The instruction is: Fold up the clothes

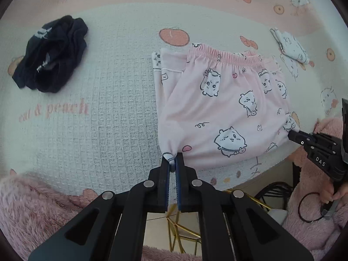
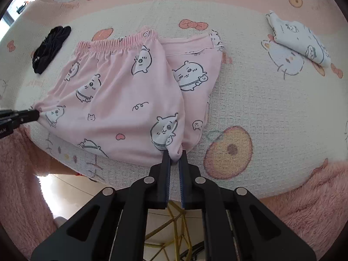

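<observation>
L claw [image 1: 173, 159] & R claw [image 2: 175, 155] each clenched on a bunched corner of soft pink pants [image 1: 219, 108] w/ ruffled elastic waist.

The left gripper [image 1: 173, 163] rises from the bottom centre of its own view, its blue-lined jaws nearly closed and pinching a small tuft of pink fabric. It also enters the right wrist view at the left edge [image 2: 35, 113]. The right gripper [image 2: 175, 157] likewise clamps a fold of fabric at lower centre, and shows at the right edge of the left view [image 1: 292, 133]. A hand [image 1: 332, 192] grips its handle at lower right.
</observation>
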Motion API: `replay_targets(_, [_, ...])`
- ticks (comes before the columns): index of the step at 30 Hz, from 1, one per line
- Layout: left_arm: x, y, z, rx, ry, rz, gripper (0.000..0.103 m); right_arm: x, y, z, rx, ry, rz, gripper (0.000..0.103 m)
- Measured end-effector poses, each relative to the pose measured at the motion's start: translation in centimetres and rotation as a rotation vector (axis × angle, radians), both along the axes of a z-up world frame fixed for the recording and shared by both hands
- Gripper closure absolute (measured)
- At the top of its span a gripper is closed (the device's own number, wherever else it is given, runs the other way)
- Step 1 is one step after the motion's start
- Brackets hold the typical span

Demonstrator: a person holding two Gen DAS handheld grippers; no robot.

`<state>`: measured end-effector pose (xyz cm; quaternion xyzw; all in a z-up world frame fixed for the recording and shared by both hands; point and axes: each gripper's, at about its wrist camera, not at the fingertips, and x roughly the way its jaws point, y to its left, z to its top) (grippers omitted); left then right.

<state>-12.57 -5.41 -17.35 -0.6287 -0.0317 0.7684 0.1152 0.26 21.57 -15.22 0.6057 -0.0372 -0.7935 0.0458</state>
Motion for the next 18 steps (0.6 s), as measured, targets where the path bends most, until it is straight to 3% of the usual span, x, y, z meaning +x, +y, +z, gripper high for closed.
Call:
replay_targets(3, [0.5, -1.3, 0.6, 0.044, -0.032, 0.052, 0.091, 0.2, 1.9, 0.3, -0.067, -0.02, -0.066, 0.083])
replay_targets(6, [1.0, -3.1, 1.7, -0.115, -0.031, 0.165, 0.087, 0.1, 3.0, 1.1, -0.06, 0.02, -0.124, 0.083])
replay_targets(7, [1.1, -3.3, 2.3, -0.125, -0.009, 0.172, 0.087, 0.1, 2.9, 1.7, -0.041, 0.054, -0.121, 0.083])
replay_targets(8, [1.0, -3.3, 2.8, -0.119, 0.021, 0.17, 0.087, 0.1, 2.8, 2.3, -0.021, 0.089, -0.118, 0.083])
replay_targets(10, [0.6, -2.1, 3.3, -0.028, 0.057, 0.097, 0.087, -0.6, 1.1, 1.4, -0.008, 0.064, -0.059, 0.082])
replay_targets(11, [0.4, -1.8, 3.1, -0.018, 0.056, 0.092, 0.087, -1.0, 0.3, 0.9, -0.002, 0.05, -0.029, 0.082])
replay_targets(14, [-0.5, -1.2, 2.0, -0.03, 0.035, 0.109, 0.087, -2.1, -2.2, -0.4, 0.016, 0.01, 0.061, 0.082])
replay_targets(18, [-1.5, -0.4, 0.6, -0.047, 0.007, 0.131, 0.087, -2.0, -1.7, -0.4, 0.069, 0.012, 0.038, 0.083])
